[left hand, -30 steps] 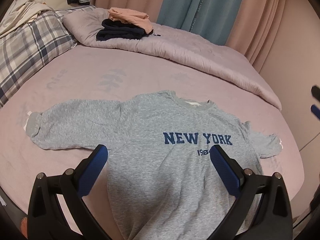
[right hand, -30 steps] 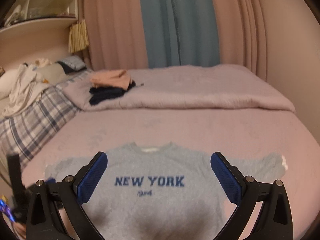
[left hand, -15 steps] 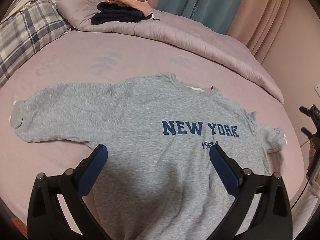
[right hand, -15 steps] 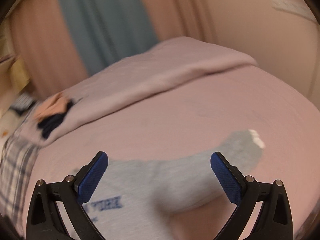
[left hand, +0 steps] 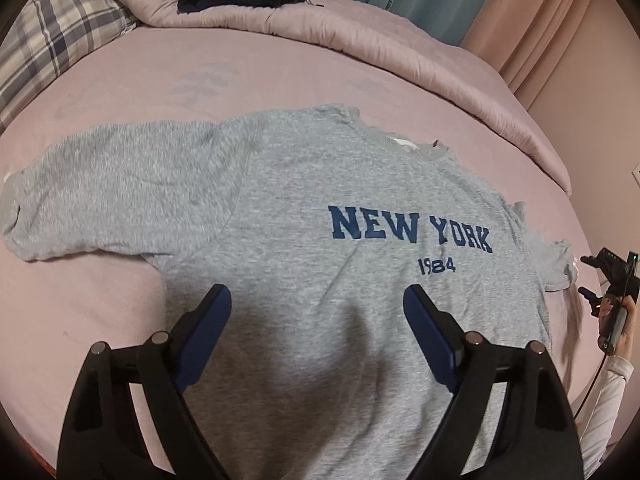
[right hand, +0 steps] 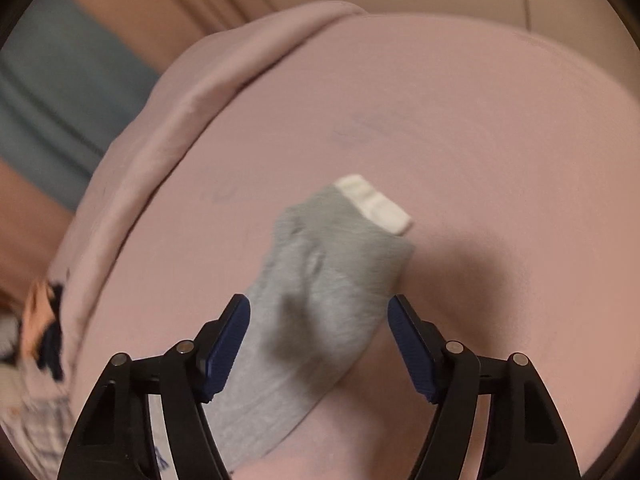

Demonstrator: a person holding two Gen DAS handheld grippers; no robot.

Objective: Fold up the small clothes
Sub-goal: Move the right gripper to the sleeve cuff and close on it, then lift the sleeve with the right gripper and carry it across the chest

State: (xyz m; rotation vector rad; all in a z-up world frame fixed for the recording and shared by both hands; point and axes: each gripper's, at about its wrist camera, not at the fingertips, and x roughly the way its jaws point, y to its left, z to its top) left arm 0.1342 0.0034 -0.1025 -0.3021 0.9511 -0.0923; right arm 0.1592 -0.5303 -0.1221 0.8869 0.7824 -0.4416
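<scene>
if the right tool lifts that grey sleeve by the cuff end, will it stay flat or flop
Probably flop: the sleeve is soft knit, already creased between the right tool fingers. It looks light, yet the sweatshirt body lying flat on the bed would likely drag.

A small grey marl sweatshirt (left hand: 304, 216) of soft knit fabric lies face up and spread flat on the pink bed sheet (left hand: 280, 76). Dark blue block letters across its chest read "NEW YORK", with "1984" printed smaller beneath. The ribbed crew neck points toward the far side of the bed, and a white label shows inside it. One long sleeve (left hand: 112, 188) stretches straight out to the left in the left wrist view, ending in a gathered cuff near the sheet's edge. The other sleeve (right hand: 320, 280), seen blurred in the right wrist view, extends outward and lies slightly wrinkled, its white inner cuff lining (right hand: 374, 204) turned out at the end.
</scene>
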